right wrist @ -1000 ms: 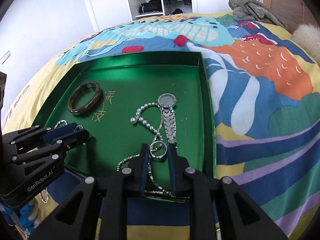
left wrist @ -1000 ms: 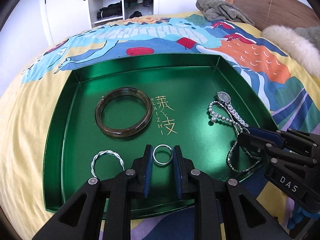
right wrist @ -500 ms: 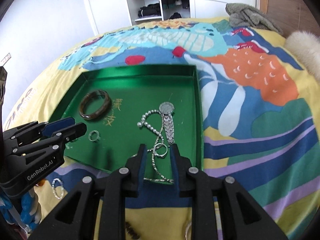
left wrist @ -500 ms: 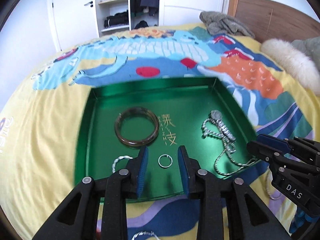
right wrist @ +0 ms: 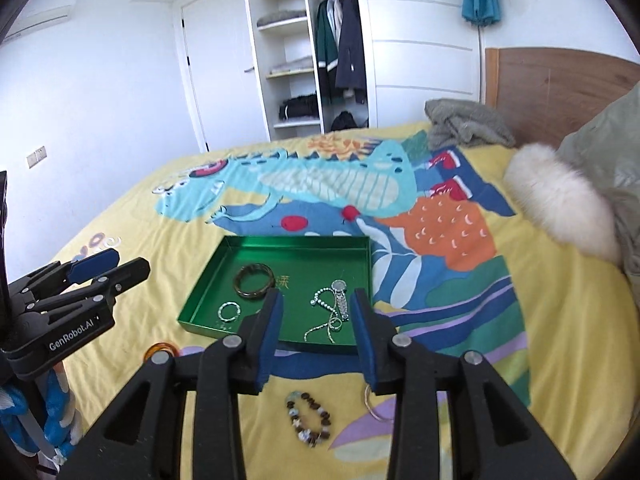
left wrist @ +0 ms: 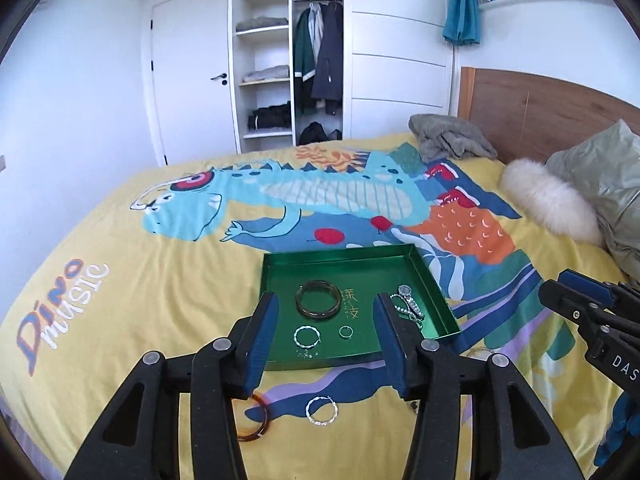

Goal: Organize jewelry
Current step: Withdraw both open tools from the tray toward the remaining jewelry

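Observation:
A green tray lies on the dinosaur bedcover and holds a dark bangle, a twisted silver bracelet, a small ring and a watch with a pearl strand. My left gripper hovers well above and short of the tray, its jaws opening with nothing between them. My right gripper hangs just as high over the tray, its jaws opening and empty too. Below it lie the watch and a ring on a chain.
Loose on the bedcover in front of the tray lie an amber bangle, a twisted silver bracelet, a beaded bracelet and a thin silver bangle. A grey garment, a fur-trimmed coat and a wooden headboard sit at the right.
Both grippers have risen and drawn back from the tray while their jaws widened. The small ring and the ring on the chain stay in the tray. Loose pieces on the bedcover came into view.

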### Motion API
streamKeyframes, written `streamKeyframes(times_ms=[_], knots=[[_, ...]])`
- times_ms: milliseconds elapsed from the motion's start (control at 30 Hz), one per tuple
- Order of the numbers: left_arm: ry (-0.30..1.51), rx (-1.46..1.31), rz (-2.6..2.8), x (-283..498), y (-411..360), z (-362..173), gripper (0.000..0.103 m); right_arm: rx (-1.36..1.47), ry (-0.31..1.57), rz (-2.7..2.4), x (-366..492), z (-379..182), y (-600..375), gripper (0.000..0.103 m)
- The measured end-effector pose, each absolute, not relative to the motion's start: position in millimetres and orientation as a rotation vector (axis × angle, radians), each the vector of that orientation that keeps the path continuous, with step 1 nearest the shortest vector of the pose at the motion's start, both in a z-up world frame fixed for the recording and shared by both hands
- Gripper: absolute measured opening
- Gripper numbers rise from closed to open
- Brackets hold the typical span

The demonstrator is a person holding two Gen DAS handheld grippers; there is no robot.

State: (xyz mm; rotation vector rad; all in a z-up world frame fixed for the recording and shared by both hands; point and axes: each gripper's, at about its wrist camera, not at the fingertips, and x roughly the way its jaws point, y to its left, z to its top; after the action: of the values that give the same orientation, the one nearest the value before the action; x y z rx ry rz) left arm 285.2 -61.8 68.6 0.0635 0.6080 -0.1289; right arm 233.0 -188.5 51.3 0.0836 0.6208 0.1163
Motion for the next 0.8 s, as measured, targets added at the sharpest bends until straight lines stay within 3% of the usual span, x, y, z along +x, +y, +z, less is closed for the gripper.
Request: streamKeyframes(times_ms=[133, 800], knots=[[0.563, 0.058, -0.099, 244.4, -51.8, 89.5, 0.055, 0.081, 0.579, 0.114, 191.0, 70.9, -187.2, 0.034], [0.386, 0.083, -0.003, 96.1, -34.8, 115.6, 0.059, 0.052, 0.428, 0.187, 39.5, 102.3, -158.3, 0.036]])
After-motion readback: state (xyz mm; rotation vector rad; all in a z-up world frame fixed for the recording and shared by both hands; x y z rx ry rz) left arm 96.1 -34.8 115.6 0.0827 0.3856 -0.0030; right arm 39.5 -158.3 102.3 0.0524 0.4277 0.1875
